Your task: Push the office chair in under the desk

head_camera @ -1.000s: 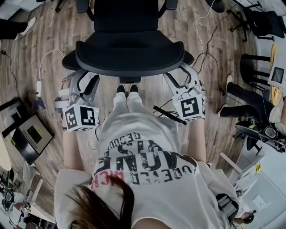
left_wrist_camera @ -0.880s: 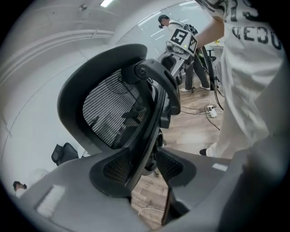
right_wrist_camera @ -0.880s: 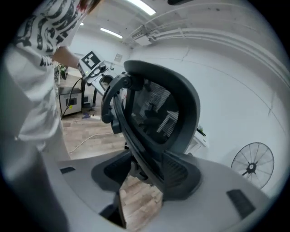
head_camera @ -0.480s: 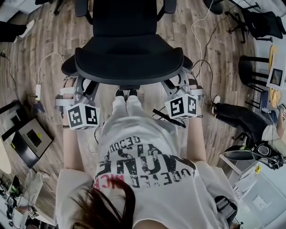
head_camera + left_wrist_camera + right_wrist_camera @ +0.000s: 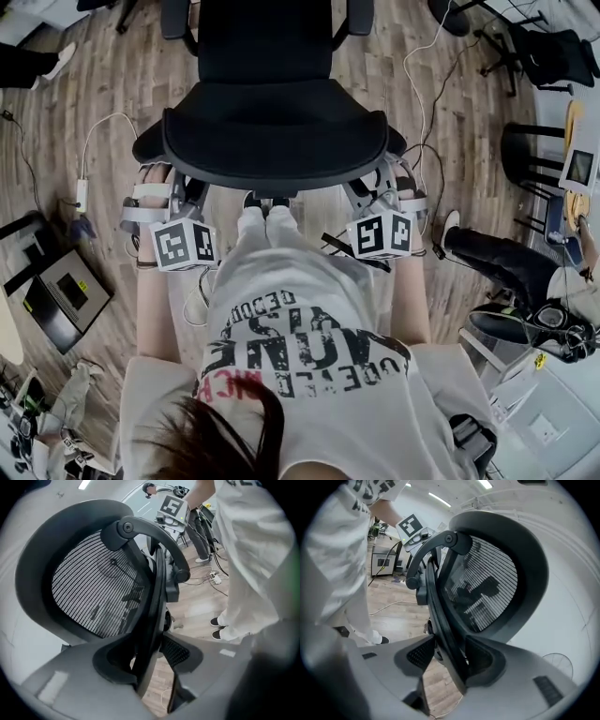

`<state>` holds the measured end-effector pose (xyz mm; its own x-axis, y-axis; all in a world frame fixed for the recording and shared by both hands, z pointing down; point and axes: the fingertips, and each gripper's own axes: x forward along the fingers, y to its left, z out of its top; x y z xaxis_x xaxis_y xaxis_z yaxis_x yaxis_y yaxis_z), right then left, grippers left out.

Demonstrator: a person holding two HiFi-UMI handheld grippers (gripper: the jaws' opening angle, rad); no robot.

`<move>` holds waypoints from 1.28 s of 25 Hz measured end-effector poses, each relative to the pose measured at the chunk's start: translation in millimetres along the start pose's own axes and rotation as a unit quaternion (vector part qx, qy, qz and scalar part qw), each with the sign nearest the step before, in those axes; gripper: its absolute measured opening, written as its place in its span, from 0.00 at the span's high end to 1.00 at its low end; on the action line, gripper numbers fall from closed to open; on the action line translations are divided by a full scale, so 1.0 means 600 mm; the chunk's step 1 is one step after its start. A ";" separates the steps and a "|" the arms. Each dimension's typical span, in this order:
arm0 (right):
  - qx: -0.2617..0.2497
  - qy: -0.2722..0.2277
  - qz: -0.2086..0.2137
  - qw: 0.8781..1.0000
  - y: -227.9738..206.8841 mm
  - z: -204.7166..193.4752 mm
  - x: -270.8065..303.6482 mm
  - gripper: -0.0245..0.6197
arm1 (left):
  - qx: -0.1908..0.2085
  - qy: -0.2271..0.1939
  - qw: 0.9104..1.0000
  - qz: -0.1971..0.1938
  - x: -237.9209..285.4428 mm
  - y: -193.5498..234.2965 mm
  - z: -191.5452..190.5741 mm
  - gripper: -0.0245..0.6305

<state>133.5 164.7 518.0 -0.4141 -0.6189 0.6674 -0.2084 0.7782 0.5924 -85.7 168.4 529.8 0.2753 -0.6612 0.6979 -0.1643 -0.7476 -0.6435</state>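
The push has hardly begun, as I judge it. The office chair (image 5: 272, 122) stands on the wooden floor (image 5: 103, 84) directly at 12 o'clock from the person's shoes (image 5: 266, 199), with its back turned toward the person. No bench appears in any view, so I cannot tell how far the chair must travel. What seems done is the placing of both tools on the backrest; what is left is the whole roll forward, toward 12 o'clock in the head view.

The left gripper (image 5: 152, 660) is at the 9 o'clock edge of the backrest. Its jaws stand apart around the black frame, and floor shows in the gap beside the frame, so nothing is clamped. The right gripper (image 5: 450, 660) is at the 3 o'clock edge. Its jaws have just been opening and are now wide, with the same frame between them but not pinched.

The chair is black, with a broad curved backrest of see-through mesh (image 5: 93, 592) inside a thick rim. An arched bracket (image 5: 426, 555) joins the rim behind. The seat and two armrests (image 5: 174, 17) lie beyond, at 12 o'clock. The chair looks upright and light enough to roll. Some cables (image 5: 94, 131) lie on the floor at 9 and 2 o'clock from it, and I think they could catch a wheel
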 end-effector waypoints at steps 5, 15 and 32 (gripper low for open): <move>0.006 0.006 0.010 1.000 -0.006 -0.004 0.004 0.66 | -0.004 0.002 1.000 0.000 0.005 0.004 0.003 0.67; 0.021 0.024 0.025 0.999 -0.009 -0.013 0.019 0.66 | 0.003 -0.001 1.000 0.008 0.023 0.006 -0.001 0.67; 0.009 0.023 0.011 1.000 -0.059 -0.021 0.064 0.66 | -0.007 0.002 1.000 0.005 0.068 0.051 -0.007 0.67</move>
<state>136.2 112.4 528.3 -0.3774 -0.6054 0.7008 -0.2160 0.7934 0.5690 -83.7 118.4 539.9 0.2700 -0.6692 0.6923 -0.1798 -0.7414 -0.6465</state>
